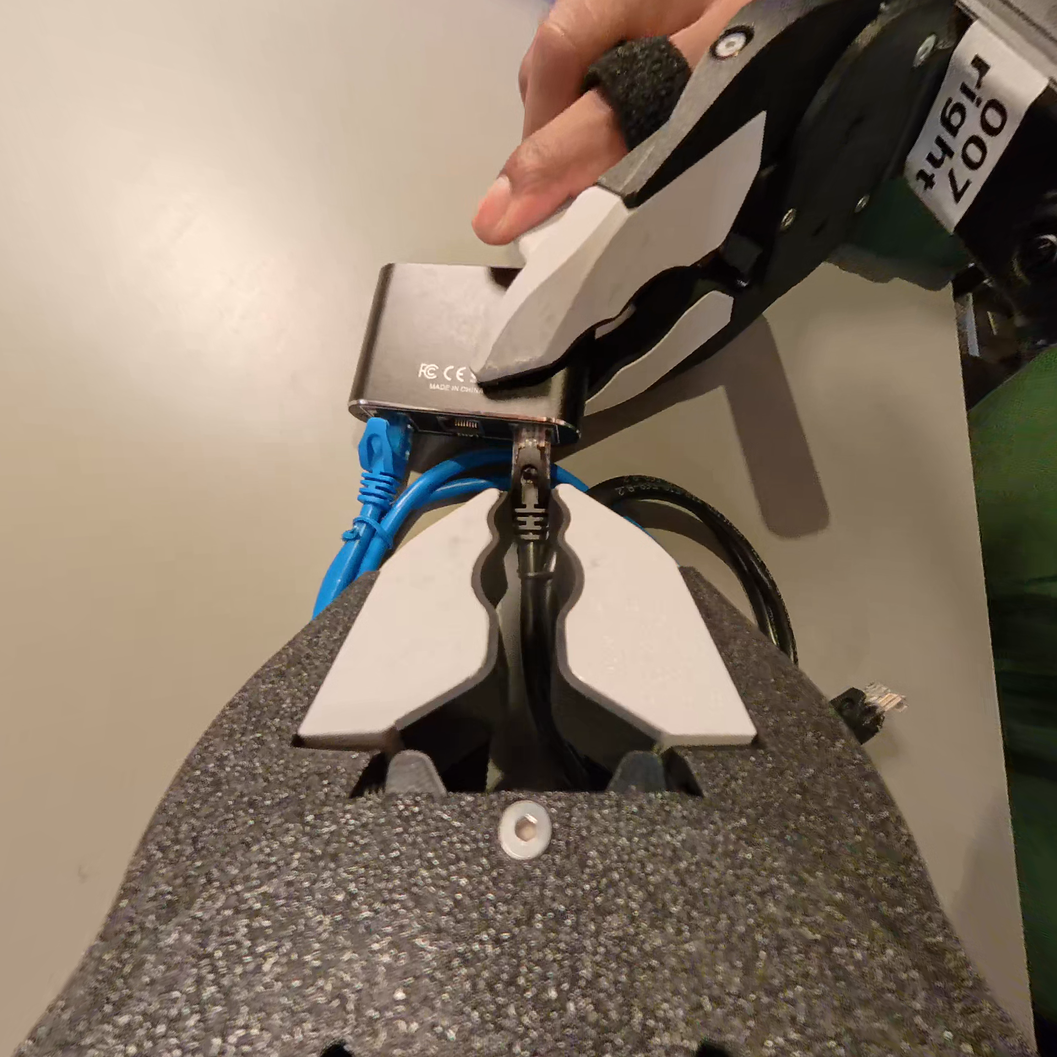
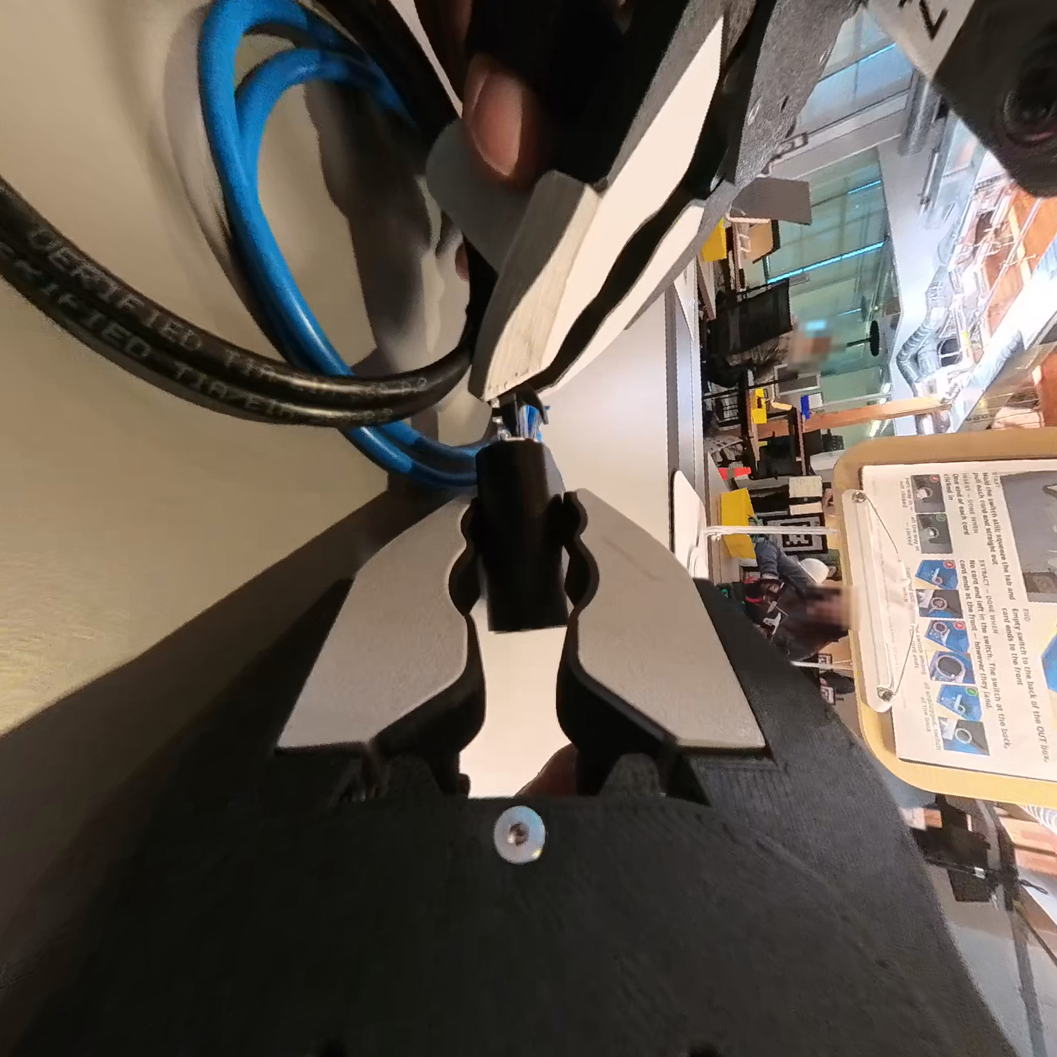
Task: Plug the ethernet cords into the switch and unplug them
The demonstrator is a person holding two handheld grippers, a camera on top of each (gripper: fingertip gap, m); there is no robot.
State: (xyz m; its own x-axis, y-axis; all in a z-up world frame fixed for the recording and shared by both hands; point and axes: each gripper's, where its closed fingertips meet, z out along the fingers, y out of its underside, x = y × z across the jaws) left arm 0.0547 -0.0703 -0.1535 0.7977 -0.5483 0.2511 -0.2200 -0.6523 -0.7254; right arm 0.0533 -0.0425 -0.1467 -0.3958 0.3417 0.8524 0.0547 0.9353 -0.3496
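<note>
The left tongs point forward, their two grey fingers drawn in close, pinching a black cord just behind its plug. The right tongs come in from the upper right, tilted downward, their jaws clamped across the edge of a black box. A bare hand holds them from above, one finger under a black strap, fingertip resting on the upper grey finger. In the right wrist view, the right tongs grip the box end-on.
</note>
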